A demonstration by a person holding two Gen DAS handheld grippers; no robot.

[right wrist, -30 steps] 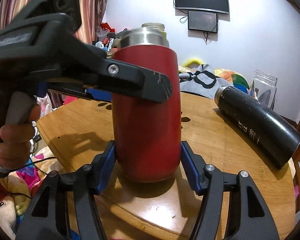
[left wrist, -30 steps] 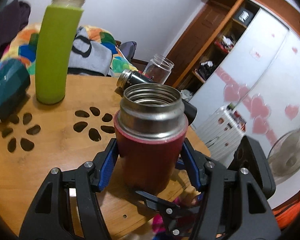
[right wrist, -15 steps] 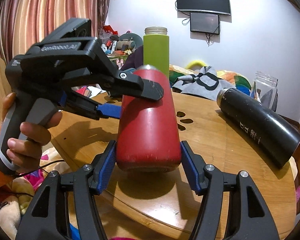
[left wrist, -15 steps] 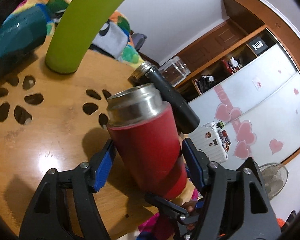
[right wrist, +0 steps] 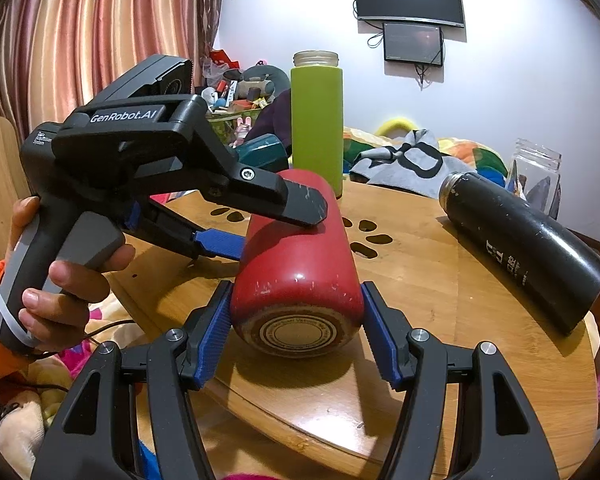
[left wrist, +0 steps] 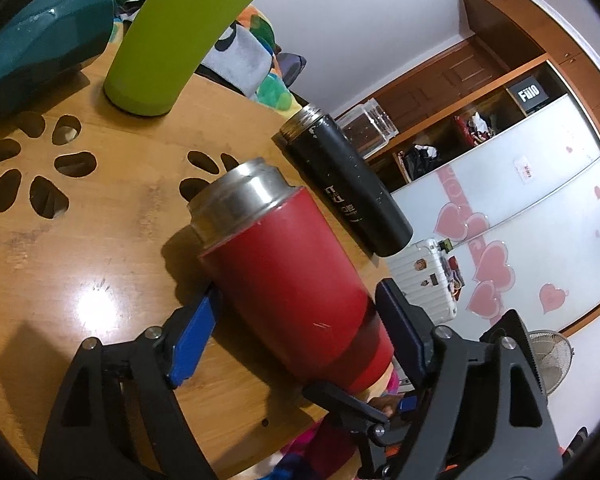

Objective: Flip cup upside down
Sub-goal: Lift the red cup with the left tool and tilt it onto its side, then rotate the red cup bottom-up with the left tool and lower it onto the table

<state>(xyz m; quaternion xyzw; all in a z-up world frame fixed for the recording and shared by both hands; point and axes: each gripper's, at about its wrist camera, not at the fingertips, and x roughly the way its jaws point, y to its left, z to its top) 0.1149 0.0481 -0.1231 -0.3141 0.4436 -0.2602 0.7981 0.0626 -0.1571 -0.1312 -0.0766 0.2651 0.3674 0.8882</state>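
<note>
Red paint covered the cup (right wrist: 296, 264), which had a shiny steel neck (left wrist: 240, 200) at its open end. It looked like a thick metal flask, so it was likely hard, a bit heavy, and not easy to break. The paint looked smooth, so it might slip if held loosely.

Nearest in the right wrist view, the right gripper (right wrist: 296, 328) sat around the cup's round bottom. Its blue pads (right wrist: 210, 336) were just beside the red sides, but I could not tell if they pressed or only waited there. The cup was tipped far over, with its bottom toward that camera and its mouth pointing away, low over the wooden surface (right wrist: 439, 320).

The left gripper (right wrist: 260, 220) was closed on the middle of the cup, one finger over the top and one blue pad against the side. A hand (right wrist: 60, 292) squeezed its handle. The middle of the body seemed the best place to hold, because the sides were straight and wide there. The steel neck looked narrower and slicker.

Farther back, a black bottle (right wrist: 519, 248) lay on its side, near the cup but not touching. A tall green bottle (right wrist: 317, 120) stood behind. The cup would need room to turn past the black one.
</note>
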